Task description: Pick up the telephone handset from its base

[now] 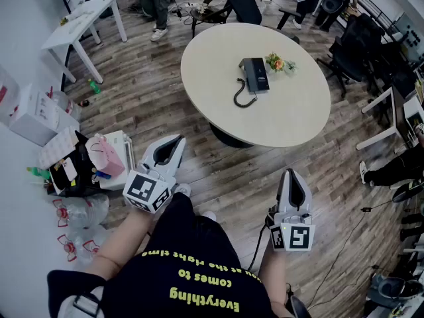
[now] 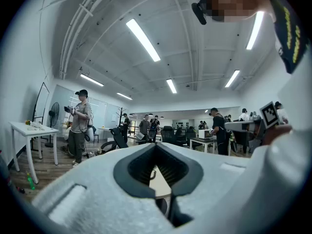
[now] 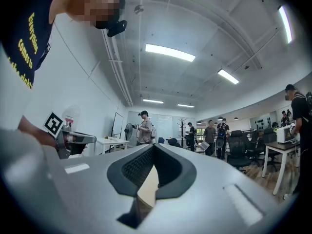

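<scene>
A black telephone (image 1: 255, 75) lies on the round beige table (image 1: 291, 118), its handset resting on the base and its coiled cord (image 1: 242, 98) curling toward me. Both grippers hang well short of the table, near my body. My left gripper (image 1: 177, 141) is shut and empty, pointing level at the table's near left edge. My right gripper (image 1: 292, 173) is also shut with nothing in it, below the table's front edge. In the left gripper view the closed jaws (image 2: 156, 147) frame a strip of tabletop (image 2: 158, 182). The right gripper view shows its closed jaws (image 3: 153, 149) the same way.
A small bunch of flowers (image 1: 279, 63) lies beside the phone. Bags, boxes and bottles (image 1: 73, 164) crowd the floor at my left. A white table (image 1: 79, 18) stands far left, office chairs (image 1: 358, 45) at the right. People stand at the back of the room.
</scene>
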A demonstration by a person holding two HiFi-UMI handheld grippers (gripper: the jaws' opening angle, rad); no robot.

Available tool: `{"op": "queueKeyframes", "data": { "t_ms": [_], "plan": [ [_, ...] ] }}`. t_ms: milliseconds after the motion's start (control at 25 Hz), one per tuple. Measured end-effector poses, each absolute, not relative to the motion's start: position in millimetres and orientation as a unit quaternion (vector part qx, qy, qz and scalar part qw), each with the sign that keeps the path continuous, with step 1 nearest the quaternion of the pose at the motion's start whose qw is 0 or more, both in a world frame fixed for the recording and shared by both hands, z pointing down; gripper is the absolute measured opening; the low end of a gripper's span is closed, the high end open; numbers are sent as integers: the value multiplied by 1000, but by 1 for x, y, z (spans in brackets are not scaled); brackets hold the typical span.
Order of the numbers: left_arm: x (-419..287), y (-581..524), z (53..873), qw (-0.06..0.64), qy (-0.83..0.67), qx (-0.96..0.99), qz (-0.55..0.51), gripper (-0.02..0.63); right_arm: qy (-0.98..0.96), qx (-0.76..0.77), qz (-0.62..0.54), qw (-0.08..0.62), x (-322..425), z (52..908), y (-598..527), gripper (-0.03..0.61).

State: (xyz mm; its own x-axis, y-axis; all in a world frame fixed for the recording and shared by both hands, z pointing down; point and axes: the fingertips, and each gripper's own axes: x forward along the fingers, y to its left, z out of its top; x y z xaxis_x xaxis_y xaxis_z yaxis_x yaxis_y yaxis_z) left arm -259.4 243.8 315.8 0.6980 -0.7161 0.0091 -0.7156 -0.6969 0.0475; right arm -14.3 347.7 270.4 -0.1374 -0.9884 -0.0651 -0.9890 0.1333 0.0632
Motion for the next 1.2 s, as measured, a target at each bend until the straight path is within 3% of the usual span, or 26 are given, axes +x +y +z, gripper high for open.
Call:
{"op": "queueKeyframes", "data": {
  "t_ms": [840, 1040, 1200],
  "plan": [
    [-233, 248, 311, 23, -395, 919, -7, 5, 742, -669, 23, 19, 15, 272, 358, 17],
    [-227, 240, 309, 28, -396, 918, 0, 116, 754, -656, 13, 21, 12, 273, 347, 122],
    [-222, 226, 312, 29, -399, 917, 5, 157, 763, -646, 10, 24, 12, 275, 331, 175]
  ]
}}
